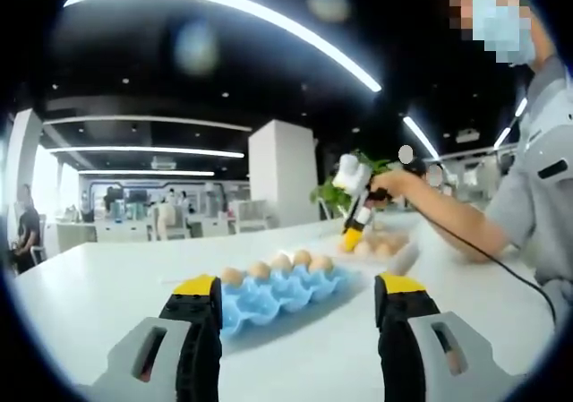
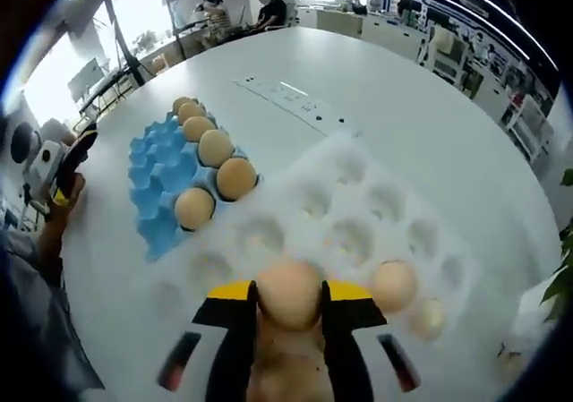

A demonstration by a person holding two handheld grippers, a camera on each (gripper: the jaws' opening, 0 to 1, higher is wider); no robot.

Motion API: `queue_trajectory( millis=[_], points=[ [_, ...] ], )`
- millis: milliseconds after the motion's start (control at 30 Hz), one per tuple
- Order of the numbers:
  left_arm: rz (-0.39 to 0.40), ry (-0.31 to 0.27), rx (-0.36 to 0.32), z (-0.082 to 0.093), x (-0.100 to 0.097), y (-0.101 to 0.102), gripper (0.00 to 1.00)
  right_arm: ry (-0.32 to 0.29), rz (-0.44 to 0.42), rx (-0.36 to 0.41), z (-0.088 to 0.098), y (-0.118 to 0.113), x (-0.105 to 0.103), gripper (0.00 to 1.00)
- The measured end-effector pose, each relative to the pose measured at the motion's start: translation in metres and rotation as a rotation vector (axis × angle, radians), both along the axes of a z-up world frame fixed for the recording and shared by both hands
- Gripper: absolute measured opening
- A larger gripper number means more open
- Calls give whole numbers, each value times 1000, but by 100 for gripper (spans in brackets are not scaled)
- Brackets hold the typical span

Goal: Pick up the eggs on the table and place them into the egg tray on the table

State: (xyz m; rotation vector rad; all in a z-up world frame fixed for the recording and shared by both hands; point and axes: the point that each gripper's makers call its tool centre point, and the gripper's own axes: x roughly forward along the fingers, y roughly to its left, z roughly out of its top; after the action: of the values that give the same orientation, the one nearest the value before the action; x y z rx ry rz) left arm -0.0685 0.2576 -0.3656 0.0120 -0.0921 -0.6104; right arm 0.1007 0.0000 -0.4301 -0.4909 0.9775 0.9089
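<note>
**Egg in your right gripper, above the white tray**

Your right gripper [image 2: 288,305] is closed on an egg [image 2: 288,295], its yellow-tipped jaws pressing both sides. Just beyond it lies the white tray [image 2: 345,232], most of its cups bare; two eggs [image 2: 394,285] sit in its near right cups. Touching its left edge is the blue tray [image 2: 157,174], which carries a row of five eggs [image 2: 216,148] along the side next to the white tray, with its other cups bare. Past both trays a white strip [image 2: 291,98] lies on the table [image 2: 421,106].

Your left gripper [image 1: 300,299] is wide open and holds nothing, its jaws well apart in front of the blue tray.
</note>
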Motion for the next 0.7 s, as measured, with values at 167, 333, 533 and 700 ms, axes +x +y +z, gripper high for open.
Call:
queue_trajectory(
  millis=[167, 333, 533, 700],
  points=[
    [2, -4, 3, 1, -1, 0, 70, -19, 15, -15, 2, 1, 3, 30],
    [1, -5, 5, 1, -1, 0, 70, -35, 27, -2, 8, 5, 5, 30],
    [4, -6, 8, 1, -2, 1, 70, -64, 51, -6, 11, 13, 5, 30],
    [4, -6, 9, 1, -2, 0, 70, -80, 66, -8, 14, 18, 3, 30]
  ],
)
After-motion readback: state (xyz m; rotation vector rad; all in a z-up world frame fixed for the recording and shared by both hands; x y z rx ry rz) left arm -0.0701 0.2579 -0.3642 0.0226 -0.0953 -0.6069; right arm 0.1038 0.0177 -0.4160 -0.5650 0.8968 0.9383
